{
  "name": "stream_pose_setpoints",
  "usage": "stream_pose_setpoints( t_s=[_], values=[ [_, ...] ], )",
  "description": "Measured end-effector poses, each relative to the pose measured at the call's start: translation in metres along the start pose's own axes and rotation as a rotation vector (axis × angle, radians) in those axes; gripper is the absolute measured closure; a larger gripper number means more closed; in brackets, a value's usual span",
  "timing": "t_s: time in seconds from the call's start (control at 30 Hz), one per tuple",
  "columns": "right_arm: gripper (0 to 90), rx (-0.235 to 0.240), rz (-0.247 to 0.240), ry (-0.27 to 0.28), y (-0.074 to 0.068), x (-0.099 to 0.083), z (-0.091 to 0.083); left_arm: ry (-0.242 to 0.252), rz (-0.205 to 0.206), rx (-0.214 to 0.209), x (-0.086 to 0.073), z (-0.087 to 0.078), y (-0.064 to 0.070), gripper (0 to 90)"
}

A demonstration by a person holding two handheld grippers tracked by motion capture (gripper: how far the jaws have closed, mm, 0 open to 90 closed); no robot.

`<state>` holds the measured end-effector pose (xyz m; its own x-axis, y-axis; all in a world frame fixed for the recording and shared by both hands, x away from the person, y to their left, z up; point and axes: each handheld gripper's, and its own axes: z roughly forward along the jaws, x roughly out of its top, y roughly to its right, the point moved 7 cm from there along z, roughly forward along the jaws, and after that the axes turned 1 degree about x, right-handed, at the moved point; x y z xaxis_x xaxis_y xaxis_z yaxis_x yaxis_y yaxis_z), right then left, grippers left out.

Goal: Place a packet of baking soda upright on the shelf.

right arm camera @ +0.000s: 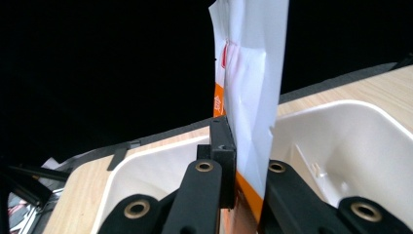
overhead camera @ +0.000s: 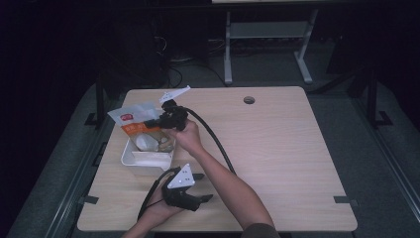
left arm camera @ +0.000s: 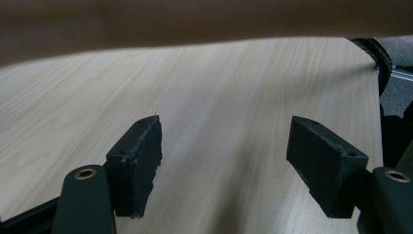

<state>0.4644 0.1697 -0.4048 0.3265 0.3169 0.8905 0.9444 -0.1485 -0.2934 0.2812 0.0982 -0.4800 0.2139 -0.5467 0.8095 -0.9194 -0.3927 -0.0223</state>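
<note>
A white and orange pouch [overhead camera: 132, 124] stands tilted in a white bin [overhead camera: 130, 157] at the table's left. My right gripper [overhead camera: 154, 120] reaches across from the right and is shut on the pouch's edge. In the right gripper view the pouch [right arm camera: 251, 92] rises between the two black jaws, above the white bin [right arm camera: 355, 131]. My left gripper [overhead camera: 200, 187] rests near the table's front edge, below the bin, open with nothing between its fingers. In the left gripper view the left gripper [left arm camera: 224, 161] has bare wood between its wide-apart jaws.
The wooden table [overhead camera: 277, 148] has a round cable hole [overhead camera: 249, 100] near its far edge. A black cable [overhead camera: 213, 136] trails from the right gripper across the table. The person's forearm [left arm camera: 195, 22] crosses above the left gripper. A desk frame [overhead camera: 267, 44] stands beyond the table.
</note>
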Motion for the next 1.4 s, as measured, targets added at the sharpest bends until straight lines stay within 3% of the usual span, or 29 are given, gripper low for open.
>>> stream_pose_setpoints(
  t_s=[0.1,0.17,0.23,0.27,0.3,0.33,0.5,0.63,0.8,1.0,1.23,1.4],
  values=[
    [89.6,-0.013,-0.031,-0.011,-0.002,-0.001,-0.001,-0.003,0.0,-0.001,0.0,0.001,0.0,28.4],
    [89.2,-0.015,-0.027,-0.015,-0.001,-0.003,-0.003,-0.003,0.003,-0.002,0.0,0.001,0.001,28.4],
    [79.3,0.003,-0.008,-0.031,-0.001,-0.005,-0.003,-0.004,0.004,-0.001,0.0,0.001,0.001,28.4],
    [79.3,0.003,-0.008,-0.031,-0.001,-0.005,-0.003,-0.004,0.004,-0.001,0.0,0.001,0.001,28.4],
    [75.6,-0.004,-0.01,-0.091,0.001,-0.012,-0.002,-0.005,0.004,-0.001,0.0,0.001,0.002,28.3],
    [75.2,-0.011,-0.015,-0.113,0.001,-0.015,-0.003,-0.005,0.004,-0.001,0.0,0.001,0.002,28.2],
    [76.8,-0.01,-0.025,-0.168,0.001,-0.032,-0.007,-0.005,0.003,0.0,0.0,0.001,0.001,28.2],
    [79.1,-0.008,-0.014,-0.166,0.003,-0.036,-0.009,-0.004,0.002,0.001,0.0,0.001,0.0,28.2],
    [88.6,-0.02,-0.027,-0.196,0.003,-0.045,-0.009,-0.004,0.002,0.001,0.0,0.001,0.0,28.3],
    [89.2,-0.028,-0.016,-0.227,0.006,-0.056,-0.011,-0.005,0.002,0.0,0.0,0.002,0.001,28.3],
    [88.7,-0.032,-0.009,-0.224,0.005,-0.058,-0.011,-0.008,0.0,0.001,-0.001,0.003,0.001,28.3],
    [83.4,-0.023,0.001,-0.209,0.004,-0.055,-0.012,-0.009,0.002,-0.001,-0.001,0.003,0.001,28.2]
  ],
)
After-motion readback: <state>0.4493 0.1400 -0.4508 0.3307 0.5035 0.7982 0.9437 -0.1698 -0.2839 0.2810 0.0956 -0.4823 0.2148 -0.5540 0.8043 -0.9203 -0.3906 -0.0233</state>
